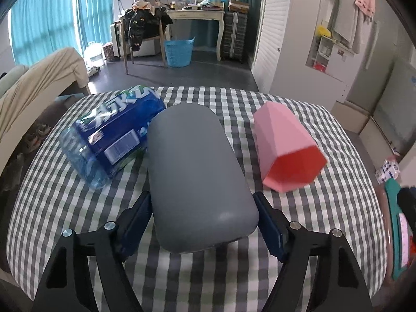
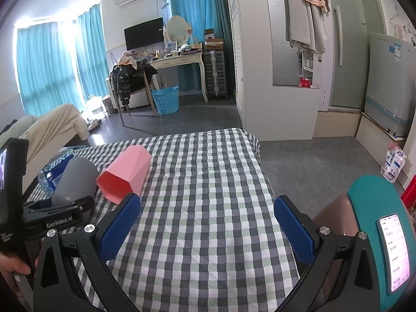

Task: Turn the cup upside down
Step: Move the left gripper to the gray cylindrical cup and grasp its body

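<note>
Checked cloth fills my left wrist view, and between my left gripper [image 1: 202,223] fingers sits a grey cup [image 1: 197,171], lying lengthwise away from the lens with its rounded closed end nearest me. The two blue pads press its flanks near that end, so I read the claw as closed on the cup, a side grip that I judge leaves the wrist free to roll it over. Which way its mouth faces I cannot tell, since the far end is hidden. To the left, touching the cup or just beside it, lies a blue-labelled water bottle [image 1: 111,140] on its side; to the right, a little apart, a pink faceted tumbler [image 1: 286,150] lies with its open mouth toward the near right. The tablecloth [image 1: 78,221] sags at its edges (soft ground for setting anything upright, I suspect). From my right wrist view, the right gripper [image 2: 206,223] hangs wide over bare checks, holding nothing, well to the right of the cluster. The grey cup appears at far left, held in the other tool, with the pink tumbler just right of it and the bottle behind. A phone [image 2: 395,252] with a lit screen glows at the near right edge.
</note>
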Demonstrator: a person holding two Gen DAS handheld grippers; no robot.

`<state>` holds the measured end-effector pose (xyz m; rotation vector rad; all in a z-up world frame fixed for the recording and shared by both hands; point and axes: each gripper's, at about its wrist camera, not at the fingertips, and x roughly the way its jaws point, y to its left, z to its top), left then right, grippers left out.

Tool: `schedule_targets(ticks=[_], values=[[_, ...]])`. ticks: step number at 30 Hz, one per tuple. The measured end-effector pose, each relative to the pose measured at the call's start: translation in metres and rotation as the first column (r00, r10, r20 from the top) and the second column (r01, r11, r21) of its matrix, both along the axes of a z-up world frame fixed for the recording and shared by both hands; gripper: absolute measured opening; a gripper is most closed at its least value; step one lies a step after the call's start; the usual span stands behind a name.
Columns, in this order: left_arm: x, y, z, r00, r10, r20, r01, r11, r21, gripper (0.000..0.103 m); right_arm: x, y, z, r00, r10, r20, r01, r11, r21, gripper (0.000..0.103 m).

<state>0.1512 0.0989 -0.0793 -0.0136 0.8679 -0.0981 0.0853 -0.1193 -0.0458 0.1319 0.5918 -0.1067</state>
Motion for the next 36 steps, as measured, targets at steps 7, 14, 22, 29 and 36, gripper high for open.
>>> schedule_targets(ticks=[7,14,22,29,36], values=[[-0.039,0.012,0.002,0.999,-0.048,-0.011,0.048,0.999,-0.006,0.077,-0.014,0.016,0.013,1.000,0.013,0.023,-0.013,1.000,-0.018,0.103],[-0.090,0.017,-0.001,0.996,-0.090,0.011,0.090,0.996,0.012,0.077,-0.039,0.044,0.024,0.998,0.049,0.046,-0.047,0.998,-0.050,0.103],[-0.119,0.015,0.001,0.992,-0.124,0.030,0.124,0.992,0.007,0.078,-0.070,0.062,0.030,0.995,0.072,0.066,-0.067,0.995,-0.073,0.103],[-0.135,0.018,0.013,0.989,-0.129,0.067,0.130,0.991,-0.008,0.081,-0.093,0.072,0.042,0.994,0.072,0.084,-0.064,0.993,-0.099,0.103],[-0.156,0.027,0.030,0.981,-0.138,0.139,0.141,0.990,-0.013,0.084,-0.108,0.081,0.056,0.991,0.072,0.113,-0.058,0.991,-0.121,0.103]])
